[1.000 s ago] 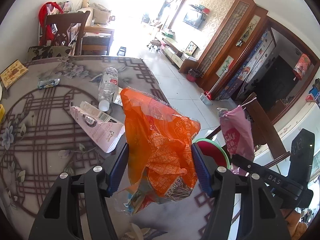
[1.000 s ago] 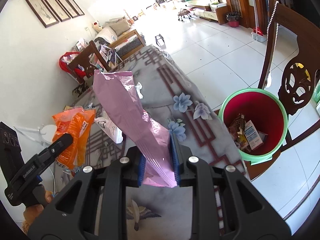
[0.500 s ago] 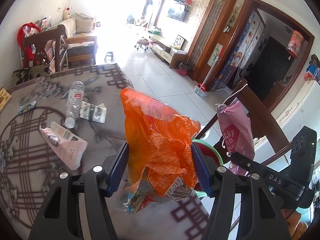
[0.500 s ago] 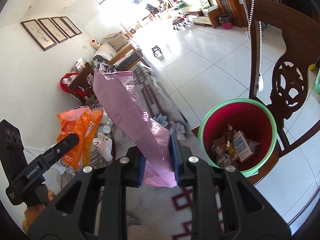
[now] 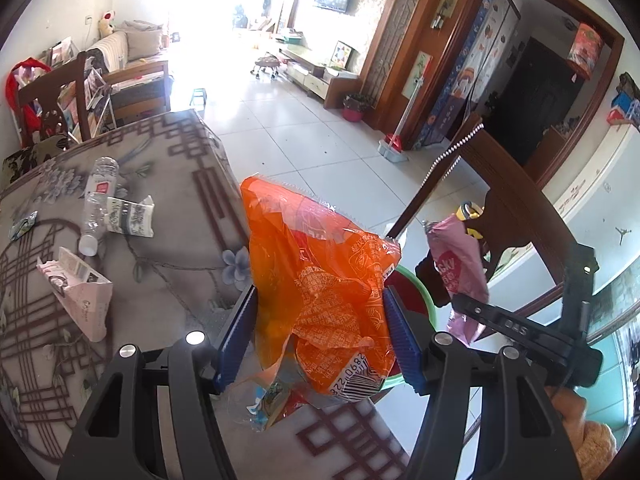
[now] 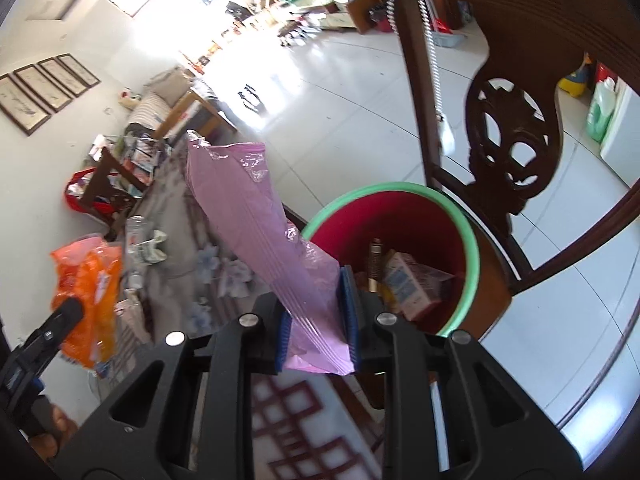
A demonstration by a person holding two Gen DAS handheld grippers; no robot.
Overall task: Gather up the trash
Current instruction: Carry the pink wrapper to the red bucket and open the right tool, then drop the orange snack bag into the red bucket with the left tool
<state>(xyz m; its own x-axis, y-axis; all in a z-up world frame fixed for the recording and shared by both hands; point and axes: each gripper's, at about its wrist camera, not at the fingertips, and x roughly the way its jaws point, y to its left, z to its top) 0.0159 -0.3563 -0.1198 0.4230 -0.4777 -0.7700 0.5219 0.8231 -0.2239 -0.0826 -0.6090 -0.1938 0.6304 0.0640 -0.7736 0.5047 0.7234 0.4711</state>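
Note:
My left gripper (image 5: 320, 336) is shut on a crumpled orange snack bag (image 5: 320, 280), held above the table's right edge. My right gripper (image 6: 318, 316) is shut on a long pink wrapper (image 6: 260, 232), held at the table edge next to the red bin with a green rim (image 6: 468, 236). The bin holds several cartons and wrappers. In the left wrist view the right gripper (image 5: 480, 312) with the pink wrapper (image 5: 460, 264) is to the right, and the bin rim (image 5: 424, 296) shows behind the orange bag. The orange bag (image 6: 88, 292) shows at left in the right wrist view.
On the patterned table (image 5: 168, 264) lie a clear plastic bottle (image 5: 98, 200), a crushed milk carton (image 5: 132, 216), a pink-white box (image 5: 80, 296) and a small wrapper (image 5: 24, 224). A carved wooden chair (image 6: 516, 120) stands right behind the bin. Tiled floor lies beyond.
Both grippers have moved right toward the bin with their trash. The bin is now closer and larger in the right wrist view; the table litter has slid left.

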